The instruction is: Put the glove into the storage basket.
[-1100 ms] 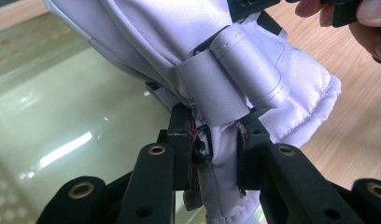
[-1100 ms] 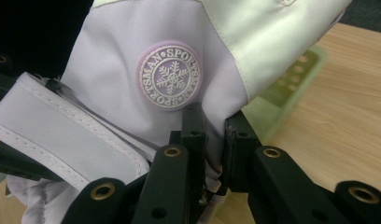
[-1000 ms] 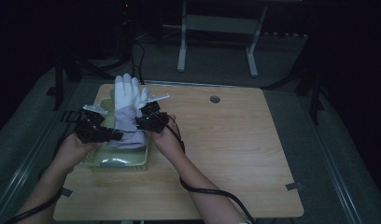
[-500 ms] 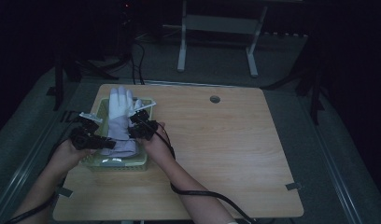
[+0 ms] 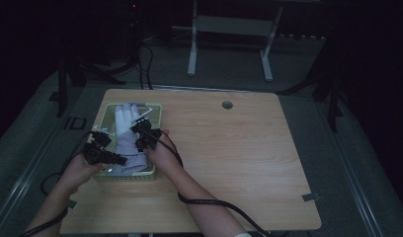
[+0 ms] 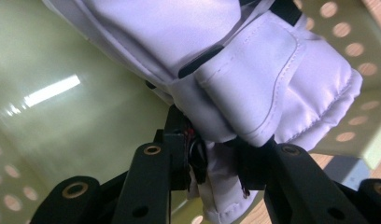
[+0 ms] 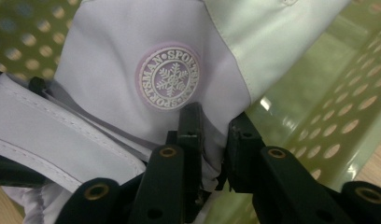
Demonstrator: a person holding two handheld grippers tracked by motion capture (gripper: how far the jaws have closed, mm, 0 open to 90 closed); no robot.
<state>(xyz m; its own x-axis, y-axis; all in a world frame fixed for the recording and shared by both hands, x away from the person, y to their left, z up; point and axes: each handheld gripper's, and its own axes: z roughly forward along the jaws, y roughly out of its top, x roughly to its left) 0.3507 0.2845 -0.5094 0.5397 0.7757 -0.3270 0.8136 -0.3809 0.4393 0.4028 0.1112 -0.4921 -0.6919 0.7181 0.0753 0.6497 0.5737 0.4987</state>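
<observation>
Two hand-held grippers hold one white padded glove (image 5: pixel 125 140) inside a pale green perforated basket (image 5: pixel 157 109) at the left end of the wooden bench (image 5: pixel 249 158). The left hand-held gripper (image 5: pixel 103 157) has its jaws closed on the cuff edge; the right hand-held gripper (image 5: pixel 142 131) pinches a fold of fabric just below a round embroidered snowflake badge (image 7: pixel 169 78). Judged from this, the glove is already in the basket and only letting go remains. The glove's shell is smooth, stitched and quilted; the basket's walls are rigid plastic, dotted with round holes.
</observation>
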